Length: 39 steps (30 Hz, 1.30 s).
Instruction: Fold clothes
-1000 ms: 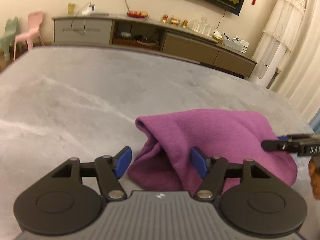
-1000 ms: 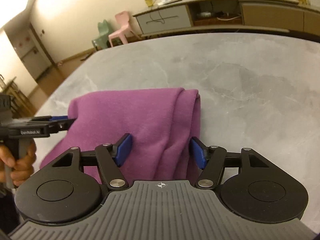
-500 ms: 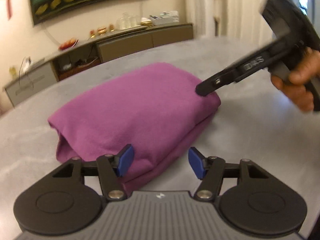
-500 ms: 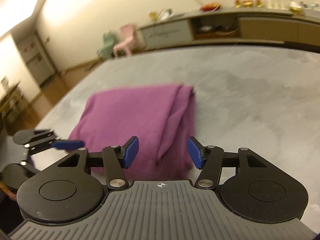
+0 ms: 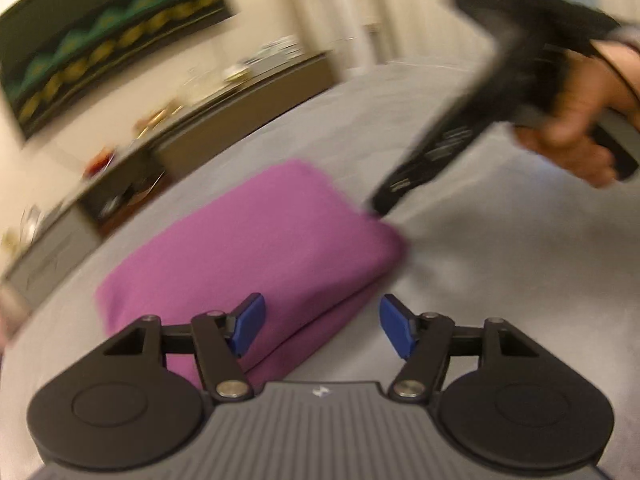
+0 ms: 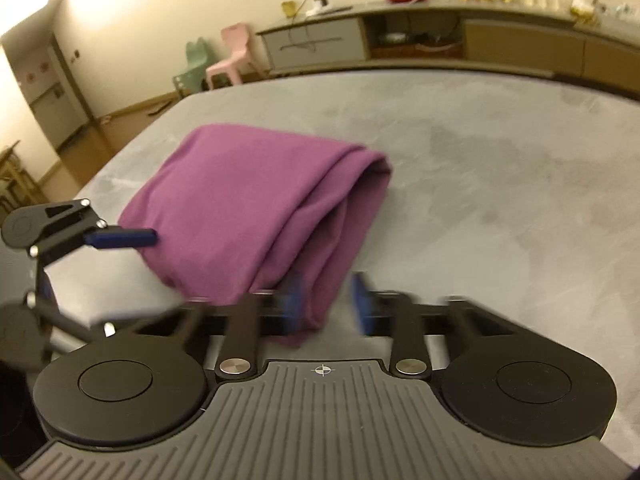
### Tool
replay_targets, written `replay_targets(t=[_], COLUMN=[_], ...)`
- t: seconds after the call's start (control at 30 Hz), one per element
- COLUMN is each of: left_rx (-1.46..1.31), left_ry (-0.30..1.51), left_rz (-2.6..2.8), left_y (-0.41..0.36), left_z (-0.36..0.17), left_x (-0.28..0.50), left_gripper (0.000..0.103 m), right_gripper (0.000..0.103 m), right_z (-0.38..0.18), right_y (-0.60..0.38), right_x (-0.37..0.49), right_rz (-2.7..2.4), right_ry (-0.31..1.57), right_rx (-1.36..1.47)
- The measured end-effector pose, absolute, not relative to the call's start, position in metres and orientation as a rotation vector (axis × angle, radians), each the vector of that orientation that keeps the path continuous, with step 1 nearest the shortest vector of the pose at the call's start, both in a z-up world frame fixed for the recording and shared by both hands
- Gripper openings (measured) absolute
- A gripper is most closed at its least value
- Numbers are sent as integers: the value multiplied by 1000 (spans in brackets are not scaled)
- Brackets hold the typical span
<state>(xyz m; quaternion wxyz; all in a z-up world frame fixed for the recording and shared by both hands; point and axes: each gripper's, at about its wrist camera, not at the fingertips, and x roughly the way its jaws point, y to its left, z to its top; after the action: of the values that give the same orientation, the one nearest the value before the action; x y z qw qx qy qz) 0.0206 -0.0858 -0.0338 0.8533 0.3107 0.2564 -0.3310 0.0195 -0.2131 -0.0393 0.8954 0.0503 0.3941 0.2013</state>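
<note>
Purple cloth lies as a folded bundle on the grey worktop, layered edges toward your right gripper; right gripper jaws part-open astride the near corner, gripping nothing; left gripper wide open, empty, at the opposite edge; if another fold is wanted, pinch all layers together at each corner and lift evenly; otherwise square the edges.
</note>
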Motion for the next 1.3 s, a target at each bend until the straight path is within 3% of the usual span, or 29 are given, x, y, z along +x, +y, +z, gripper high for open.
replay_targets(t=[0.07, 0.13, 0.17, 0.23, 0.4, 0.57, 0.7, 0.77, 0.8, 0.83, 1.03, 1.2, 1.3], left_rx=[702, 659, 637, 593, 484, 375, 341, 390, 413, 416, 303, 326, 300], left_ry=[522, 536, 543, 556, 589, 620, 629, 590, 553, 529, 606, 681, 683], left_rz=[-694, -687, -684, -678, -661, -643, -675, -730, -724, -699, -473, -433, -446], left_y=[-98, -97, -97, -96, -95, -93, -81, -68, -58, -46, 7, 14, 14], left_z=[-43, -42, -41, -40, -37, -33, -20, -1, 7, 14, 1, -23, -21], left_x=[23, 24, 24, 25, 26, 28, 20, -1, -8, -11, 29, 38, 40], left_gripper=[65, 45, 41, 23, 17, 20, 37, 43, 51, 52, 51, 54, 55], right_gripper=[6, 6, 6, 6, 7, 7, 7, 19, 20, 20, 20, 22, 26], right_z=[-44, -47, -48, -51, -54, -55, -53, -48, -41, -32, -1, -41, -35], right_y=[-209, -209, -209, -209, -205, -202, -211, -220, -224, -226, -213, -178, -170], right_x=[20, 21, 21, 22, 24, 22, 24, 26, 24, 19, -2, 4, 4], right_rz=[431, 440, 445, 454, 459, 453, 444, 410, 394, 380, 403, 452, 458], right_ry=[826, 835, 839, 848, 853, 847, 861, 889, 871, 827, 622, 715, 697], right_rx=[92, 93, 93, 94, 66, 50, 99, 132, 142, 146, 142, 28, 8])
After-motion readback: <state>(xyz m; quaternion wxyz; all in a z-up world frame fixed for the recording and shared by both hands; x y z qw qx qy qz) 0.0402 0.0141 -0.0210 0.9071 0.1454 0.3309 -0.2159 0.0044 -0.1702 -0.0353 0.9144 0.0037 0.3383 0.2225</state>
